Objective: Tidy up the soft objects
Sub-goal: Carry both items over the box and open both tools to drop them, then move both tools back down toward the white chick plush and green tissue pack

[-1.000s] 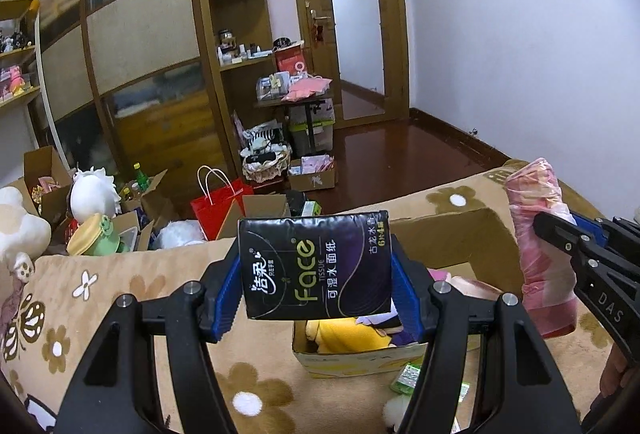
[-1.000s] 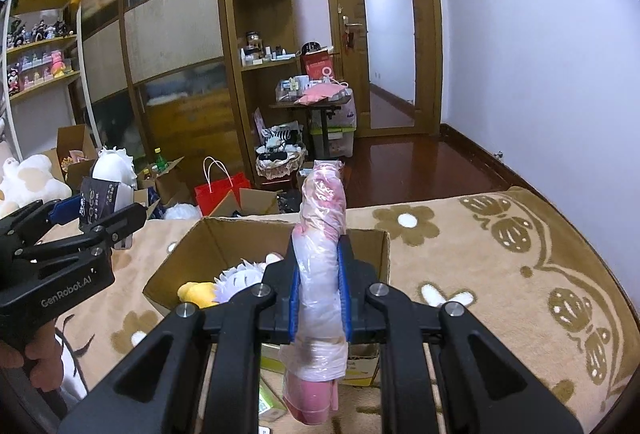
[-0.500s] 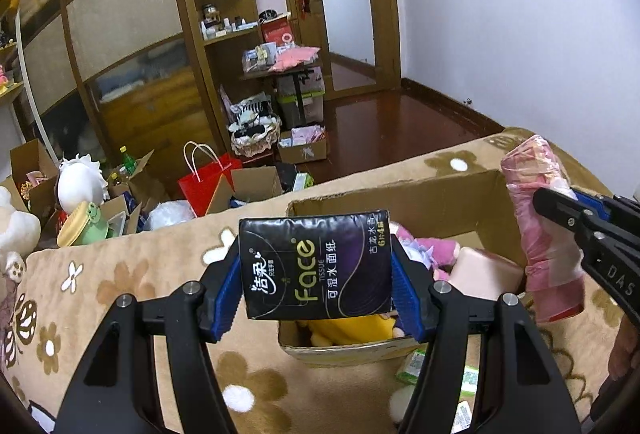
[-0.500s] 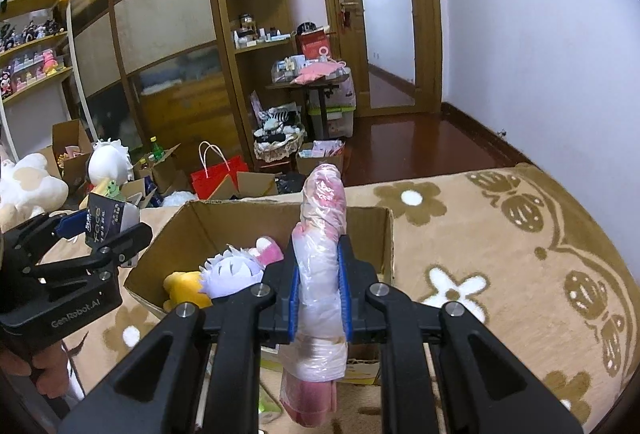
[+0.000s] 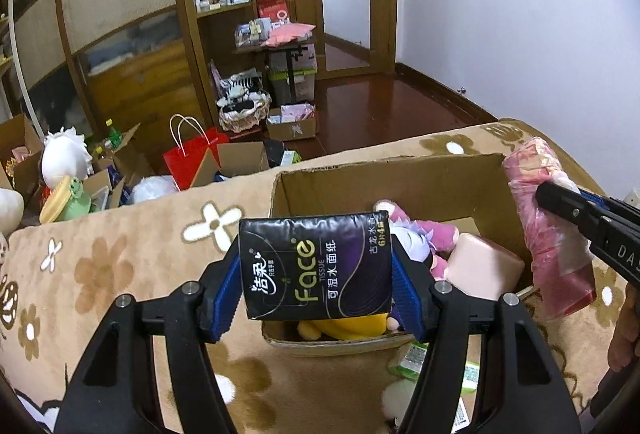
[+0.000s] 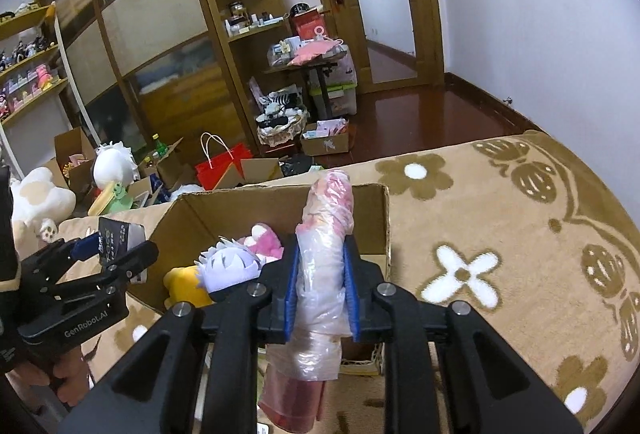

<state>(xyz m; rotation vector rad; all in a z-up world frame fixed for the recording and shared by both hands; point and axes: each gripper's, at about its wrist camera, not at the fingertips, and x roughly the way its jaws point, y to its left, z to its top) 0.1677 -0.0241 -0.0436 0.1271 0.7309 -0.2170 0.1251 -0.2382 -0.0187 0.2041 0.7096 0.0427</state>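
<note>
Softness rules both loads — left gripper pinches the light, squashy tissue pack by its ends, while right gripper, jaws just easing, still clasps the slippery plastic-wrapped roll mid-length.

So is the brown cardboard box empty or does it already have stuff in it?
Partly filled: the brown cardboard box is open-topped and holds a yellow plush, a pink plush and a pink block.
</note>
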